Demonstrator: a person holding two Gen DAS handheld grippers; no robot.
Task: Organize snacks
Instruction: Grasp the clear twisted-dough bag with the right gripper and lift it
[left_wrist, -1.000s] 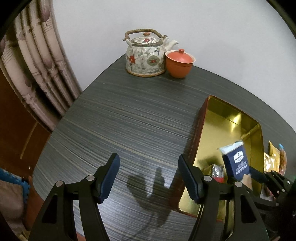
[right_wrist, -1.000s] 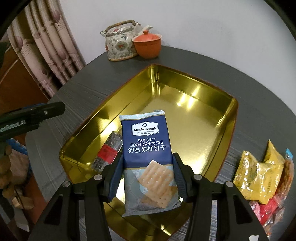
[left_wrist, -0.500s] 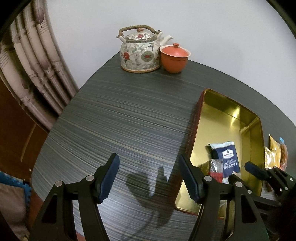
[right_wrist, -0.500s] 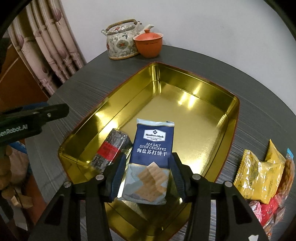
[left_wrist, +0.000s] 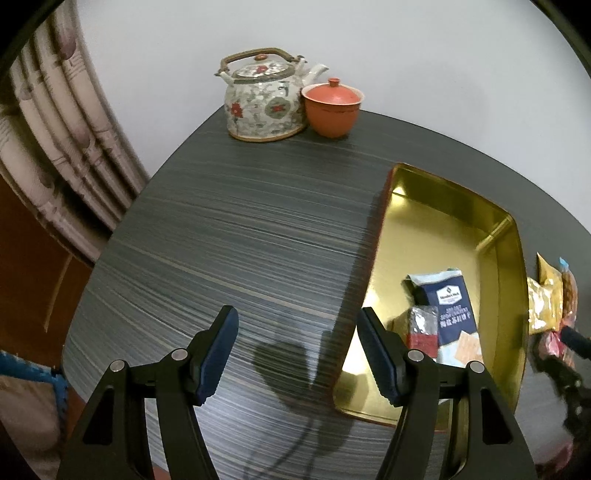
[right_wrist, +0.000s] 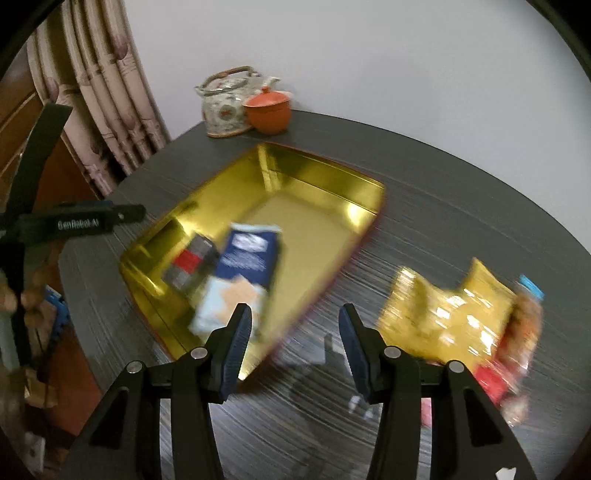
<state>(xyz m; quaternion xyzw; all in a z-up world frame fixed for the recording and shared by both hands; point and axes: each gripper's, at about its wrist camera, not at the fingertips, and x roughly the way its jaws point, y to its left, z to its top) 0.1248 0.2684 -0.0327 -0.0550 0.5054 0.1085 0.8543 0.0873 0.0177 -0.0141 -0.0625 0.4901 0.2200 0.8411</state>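
Nearest the right hand-held gripper (right_wrist: 295, 328), its jaws stand parted with nothing between them, only bare tabletop (right_wrist: 443, 221) showing in the gap. Just to its left lies the gold tray (right_wrist: 325, 177), and inside the tray's near end rest the blue cracker packet (right_wrist: 243, 273) and, touching it on the far-left side, a small dark packet with a red band (right_wrist: 188, 266). To the right of that gripper, outside the tray on the tabletop, waits a loose heap of yellow snack bags (right_wrist: 443, 314) with red wrappers (right_wrist: 495, 380) at its near edge. The left hand-held gripper (left_wrist: 295, 350) hangs over bare tabletop with its jaws wide and empty, the tray just to its right. Farthest off, beyond both grippers at the tabletop's back edge, stand a flowered teapot (left_wrist: 262, 107) and a lidded orange cup (left_wrist: 332, 107), touching. So I judge the task partly done: two snacks are in the tray, while the yellow and red ones are yet to be moved. Against a second ago, the cracker packet has left the right gripper's jaws, which then clamped it upright above the tray; it now lies flat inside, and the gripper has swung rightward towards the heap, blurring its view. The left gripper has hardly shifted.
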